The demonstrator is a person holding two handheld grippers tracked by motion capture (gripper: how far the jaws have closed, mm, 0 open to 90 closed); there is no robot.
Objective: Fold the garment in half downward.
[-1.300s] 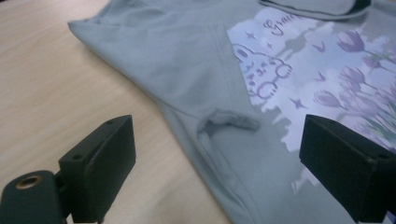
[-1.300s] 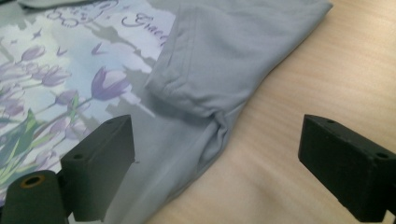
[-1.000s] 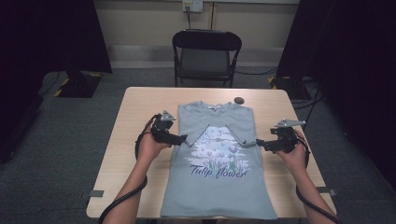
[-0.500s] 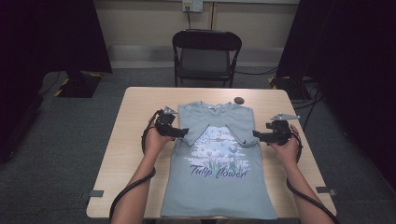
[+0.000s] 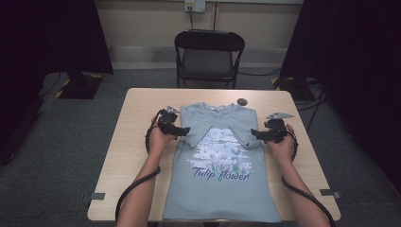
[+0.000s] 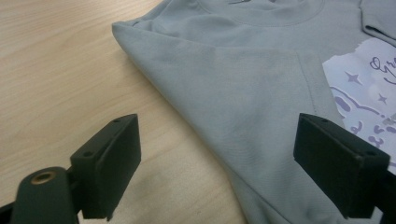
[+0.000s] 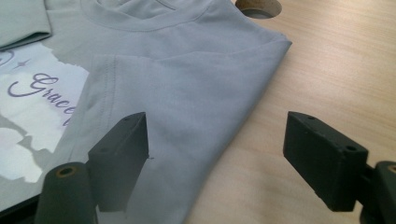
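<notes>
A grey "Tulip flower" T-shirt (image 5: 220, 165) is laid print-up on the wooden desk (image 5: 137, 156), collar toward the folding chair (image 5: 209, 56), hem toward the person, so its long axis runs straight from the person to the chair. Both sleeves are seen already folded in over the chest.

The left gripper (image 5: 178, 130) is held at the shirt's left shoulder edge, its fingers spread wide and empty. In the left gripper view, one finger (image 6: 109, 165) is seen over bare desk and the other (image 6: 341, 163) over the folded sleeve (image 6: 243, 88), so the shirt's side edge runs between them.

The right gripper (image 5: 257, 134) is mirrored at the shirt's right shoulder edge, likewise spread and holding nothing. In the right gripper view, one finger (image 7: 119, 158) is placed over the cloth and the other (image 7: 322, 158) over the desk, with the folded edge between.

A small dark round thing (image 5: 242, 101) is noted on the desk just beyond the shirt's right shoulder.

The work in hand is judged to be the folding of the shirt. Each side edge lies directly between its own gripper's fingers, each hand being equally near its side; a pinch on both edges is probably what is called for.
</notes>
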